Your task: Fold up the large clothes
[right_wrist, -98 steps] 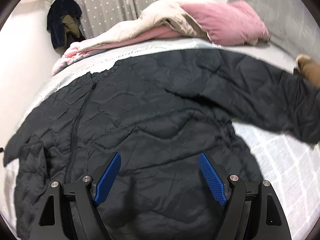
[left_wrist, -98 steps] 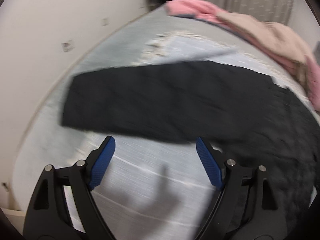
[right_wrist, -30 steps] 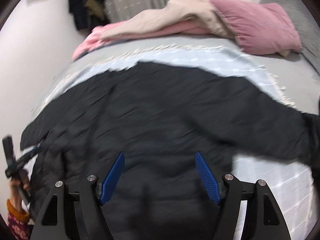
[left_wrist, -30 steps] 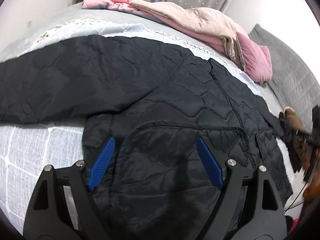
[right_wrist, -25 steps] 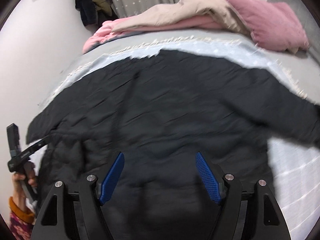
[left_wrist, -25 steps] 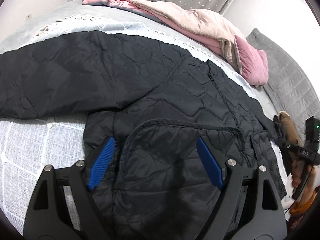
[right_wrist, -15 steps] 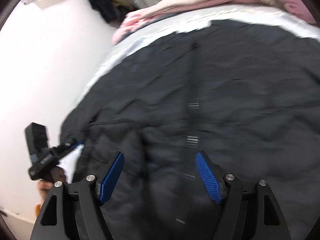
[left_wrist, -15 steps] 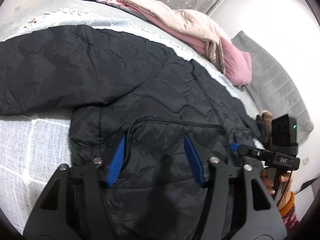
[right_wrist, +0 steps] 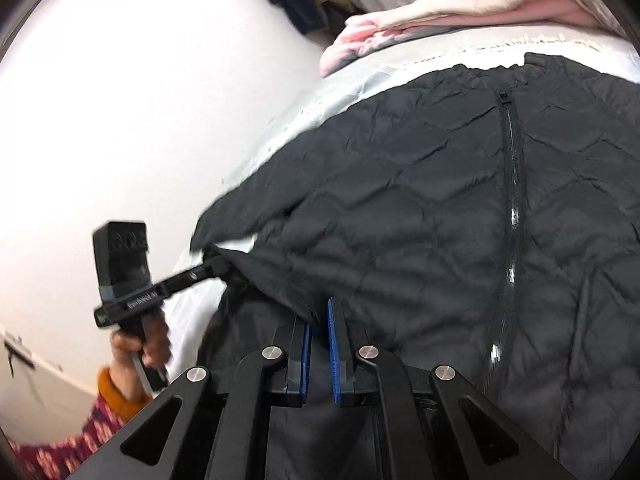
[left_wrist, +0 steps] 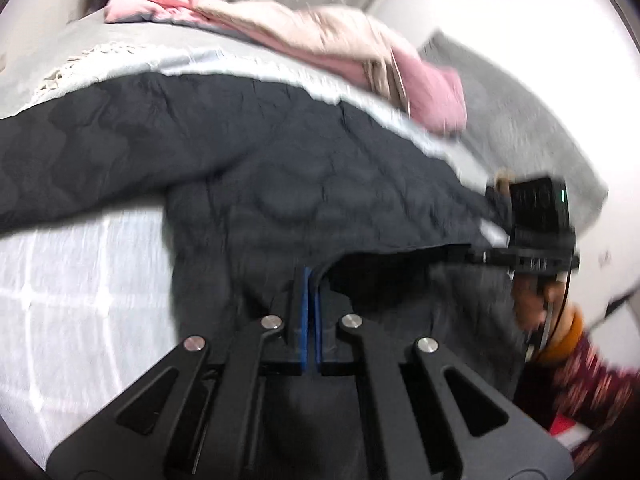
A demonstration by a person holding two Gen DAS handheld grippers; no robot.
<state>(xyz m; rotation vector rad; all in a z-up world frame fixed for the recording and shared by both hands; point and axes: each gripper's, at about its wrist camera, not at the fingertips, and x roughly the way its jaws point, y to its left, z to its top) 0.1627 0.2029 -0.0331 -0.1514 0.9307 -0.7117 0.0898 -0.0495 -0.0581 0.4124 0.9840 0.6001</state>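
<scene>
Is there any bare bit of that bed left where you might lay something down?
Yes. One patch of white checked sheet lies below the black jacket's outstretched sleeve, beside its body. A grey strip of bedspread runs between the jacket's far edge and the pink and beige bedding pile. The middle is crowded: jacket, with both grippers closed on its near hem.

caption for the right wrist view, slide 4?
Right gripper clamps black quilted jacket's hem on the bed; left gripper pinches it alongside.
</scene>
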